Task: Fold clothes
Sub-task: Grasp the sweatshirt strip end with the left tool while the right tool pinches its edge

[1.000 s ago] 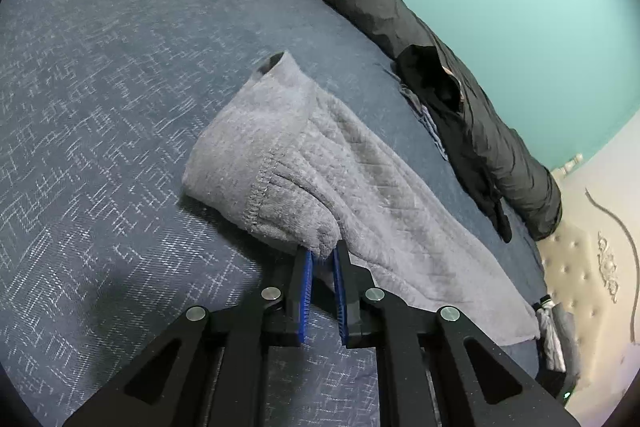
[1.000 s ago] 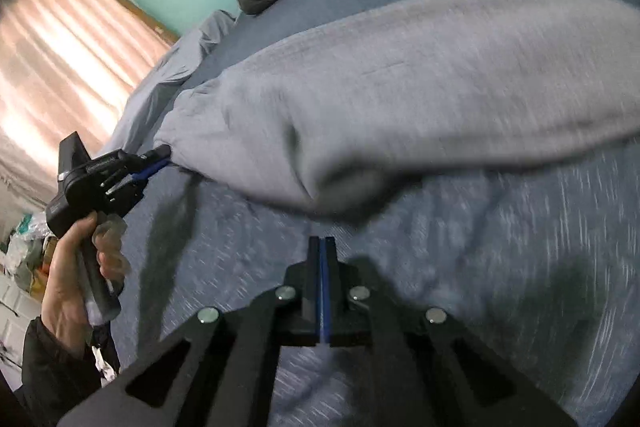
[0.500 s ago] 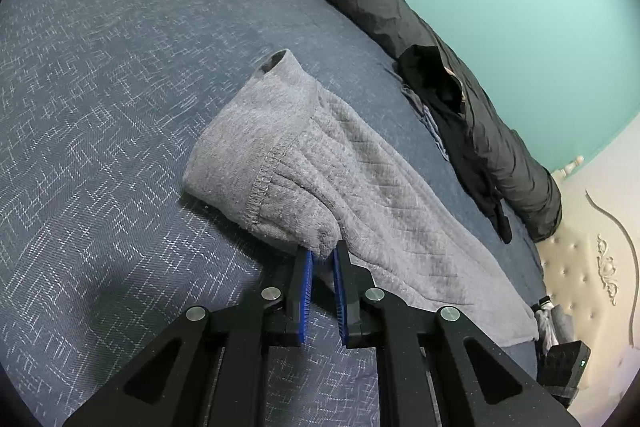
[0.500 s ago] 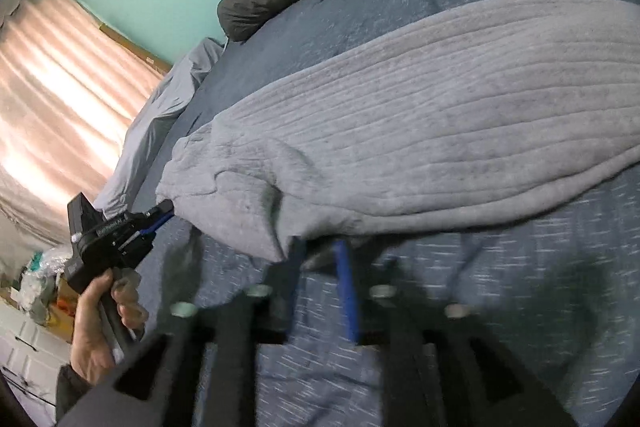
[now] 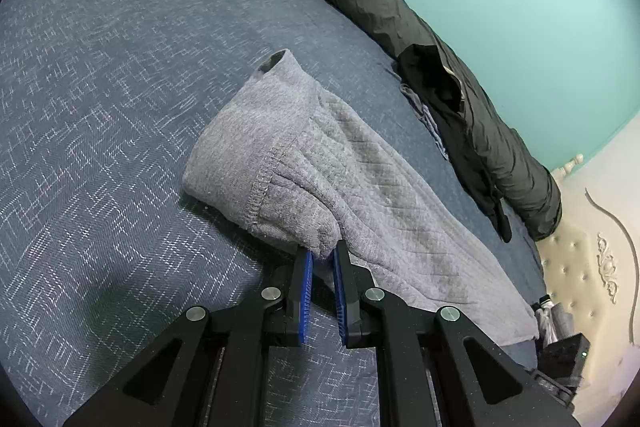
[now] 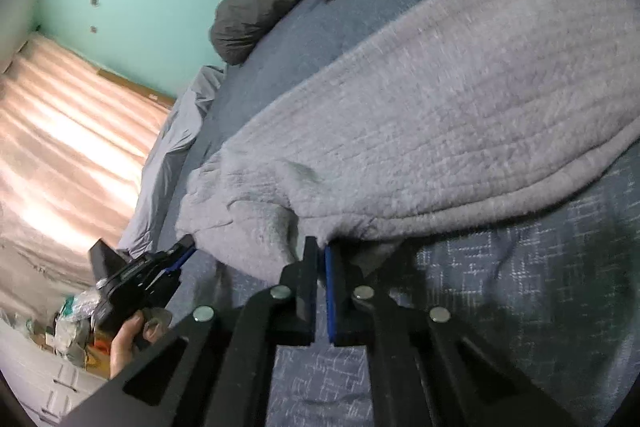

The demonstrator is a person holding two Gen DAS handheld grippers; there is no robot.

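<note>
A grey quilted garment lies stretched across the blue patterned bed. My left gripper is shut on its cuffed end, with cloth pinched between the blue pads. In the right wrist view the garment fills the frame, and my right gripper is shut on its near edge, jaws almost together with a fold between them. The left gripper also shows there, hand-held, clamped on the garment's far corner.
A dark grey rolled duvet with a black garment on it lies along the teal wall. A light grey sheet hangs at the bed's end. A cream headboard and pink curtain flank the bed.
My right gripper moved in to the garment's near edge, opened, and closed on it. My left gripper kept its hold and barely moved.
</note>
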